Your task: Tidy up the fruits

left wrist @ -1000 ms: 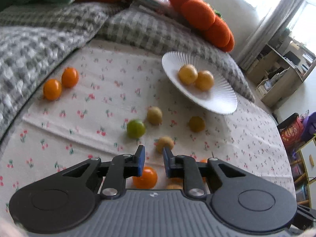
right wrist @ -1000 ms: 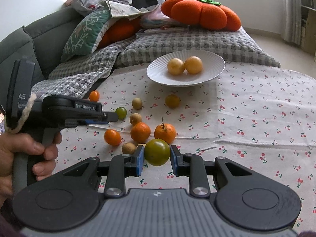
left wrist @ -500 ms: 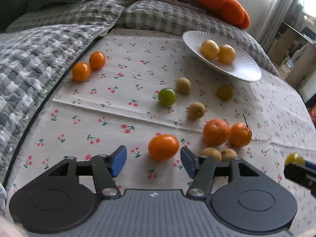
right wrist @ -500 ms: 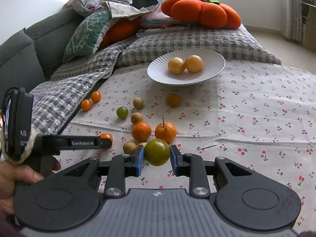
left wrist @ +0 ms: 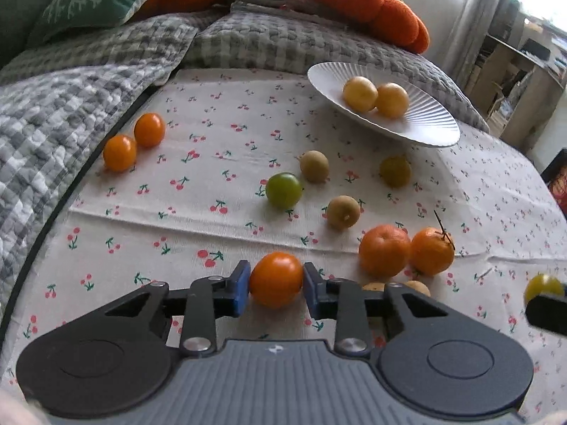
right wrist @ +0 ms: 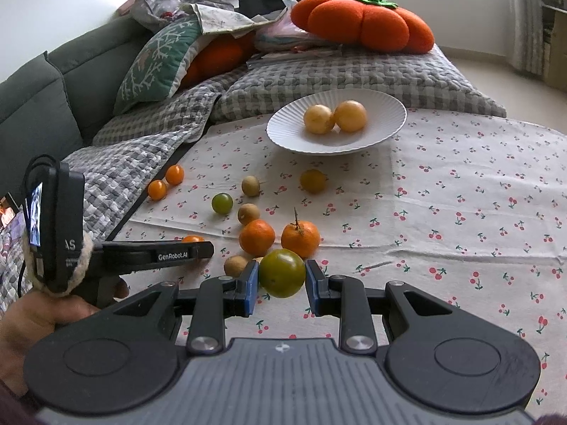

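We see a small round orange tomato-like fruit [left wrist: 277,279] resting on the cream cherry-print tablecloth [left wrist: 219,163], with the left gripper [left wrist: 273,288] around it: its jaws have just been closing, and both blue pads now press the fruit's sides. The right gripper [right wrist: 282,283] is clenched on a round green-yellow tomato-like fruit [right wrist: 282,272], which it holds clear of the cloth. Taking the white ribbed plate [right wrist: 386,117] as our landmark, two pale yellow round fruits [right wrist: 335,117] sit touching each other inside it, while everything else lies on the cloth on the near side of the plate. Closest to the plate are a dull yellow-green fruit [right wrist: 313,180] and a small brown fruit [right wrist: 251,186]; farther from it are a green round fruit [right wrist: 222,203] and another brown one [right wrist: 248,213], then two mandarins [right wrist: 280,238] side by side, one with a stem. Well to the left of the plate, at the cloth's edge beside the grey checked quilt [right wrist: 141,156], two small orange fruits [right wrist: 166,182] sit just beside each other. Behind the plate, on the quilt, lies an orange pumpkin-shaped cushion [right wrist: 361,23]. A hand [right wrist: 42,318] holds the left gripper's handle.
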### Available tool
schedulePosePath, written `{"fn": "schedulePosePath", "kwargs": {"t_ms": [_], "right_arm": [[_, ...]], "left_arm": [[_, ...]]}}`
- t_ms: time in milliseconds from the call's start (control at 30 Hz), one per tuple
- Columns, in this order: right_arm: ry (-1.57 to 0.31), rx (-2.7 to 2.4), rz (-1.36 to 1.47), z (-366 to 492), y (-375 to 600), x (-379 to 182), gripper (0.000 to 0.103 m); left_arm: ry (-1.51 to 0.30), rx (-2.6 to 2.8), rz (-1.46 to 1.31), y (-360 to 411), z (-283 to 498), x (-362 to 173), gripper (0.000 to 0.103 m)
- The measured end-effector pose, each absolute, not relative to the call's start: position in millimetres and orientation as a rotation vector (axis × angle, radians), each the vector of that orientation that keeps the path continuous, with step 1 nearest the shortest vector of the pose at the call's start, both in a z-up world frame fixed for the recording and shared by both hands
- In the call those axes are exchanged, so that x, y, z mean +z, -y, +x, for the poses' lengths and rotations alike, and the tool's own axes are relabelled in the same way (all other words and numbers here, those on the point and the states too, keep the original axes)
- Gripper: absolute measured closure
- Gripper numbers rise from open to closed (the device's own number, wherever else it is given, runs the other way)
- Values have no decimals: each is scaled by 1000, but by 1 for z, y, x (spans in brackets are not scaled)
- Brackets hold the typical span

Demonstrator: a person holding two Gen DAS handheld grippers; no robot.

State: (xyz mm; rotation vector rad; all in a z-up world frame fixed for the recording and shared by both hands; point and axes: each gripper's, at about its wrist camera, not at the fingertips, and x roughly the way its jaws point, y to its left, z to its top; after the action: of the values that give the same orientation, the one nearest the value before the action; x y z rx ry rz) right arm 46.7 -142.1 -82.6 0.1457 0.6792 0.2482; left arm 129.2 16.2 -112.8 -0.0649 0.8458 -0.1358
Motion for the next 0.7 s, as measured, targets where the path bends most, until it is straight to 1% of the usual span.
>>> {"fn": "schedulePosePath", "kwargs": {"t_ms": [200,300,367,533,633,700], "right_arm": [[-659,262,144,44,140,-76,78],[-658,250,141,45,138,-74,78],[-658,251,160,46,138,-71,78],[-628,239,194,42,143,-57,78],[-611,226,228,41,148,-48,78],[-601,214,244,41,150,-43,78]], "left_arm": [[-843,-120,-47,-14,128,-111,85],[-847,-100,-30,-13,126,-100,85],[-837,-96,-26,-11,122,-84,85],[-826,-84,-52,-10,115,-21,85],[-836,-118,-100,-4,114,18,85],[-810,-182,-145,-2,113,42,85]]}}
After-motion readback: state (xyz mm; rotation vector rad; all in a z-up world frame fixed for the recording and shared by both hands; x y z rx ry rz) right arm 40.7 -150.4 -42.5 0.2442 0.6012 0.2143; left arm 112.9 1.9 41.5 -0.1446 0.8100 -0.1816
